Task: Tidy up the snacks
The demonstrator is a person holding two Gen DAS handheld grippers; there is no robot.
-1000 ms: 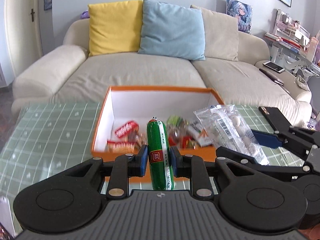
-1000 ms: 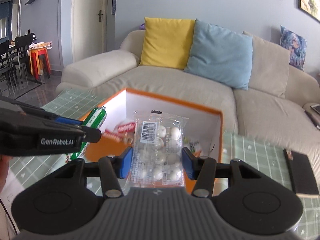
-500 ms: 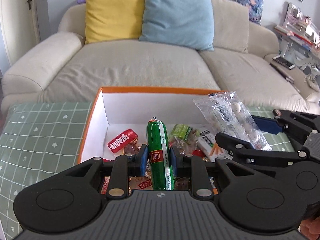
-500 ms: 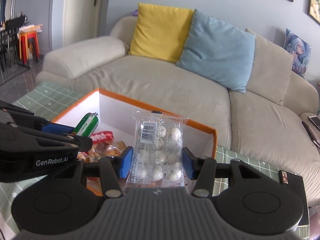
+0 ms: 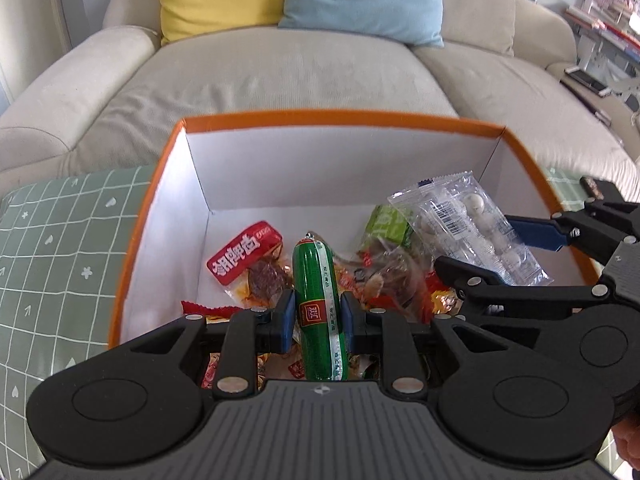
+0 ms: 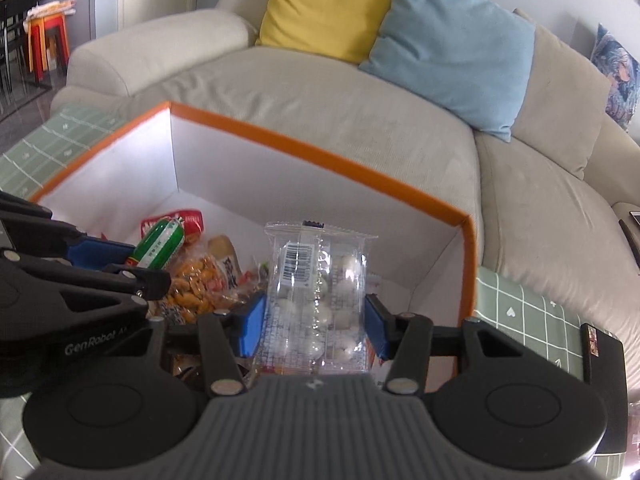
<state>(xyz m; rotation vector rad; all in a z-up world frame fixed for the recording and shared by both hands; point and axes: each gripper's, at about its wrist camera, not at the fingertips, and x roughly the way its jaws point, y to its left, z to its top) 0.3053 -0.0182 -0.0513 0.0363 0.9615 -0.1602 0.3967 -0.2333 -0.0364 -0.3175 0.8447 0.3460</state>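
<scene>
Orange box [image 5: 532,168] under both loads: left gripper [image 5: 316,320] clenched on green sausage [image 5: 318,304], right gripper [image 6: 314,320] clamping clear pouch [image 6: 316,280] (white balls inside). Next: release into box.

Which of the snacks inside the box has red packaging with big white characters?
The flat red packet at the box's left, beside the green sausage; the others are green, clear or orange.

A cream sofa [image 6: 360,120] fills the view, yellow cushion [image 6: 328,4] at twelve o'clock, pale blue cushion [image 6: 452,60] at one. Red stool [image 6: 46,40] sits at ten beside dark chairs. Daylight falls softly; a cluttered white shelf [image 5: 608,28] shows at two.
</scene>
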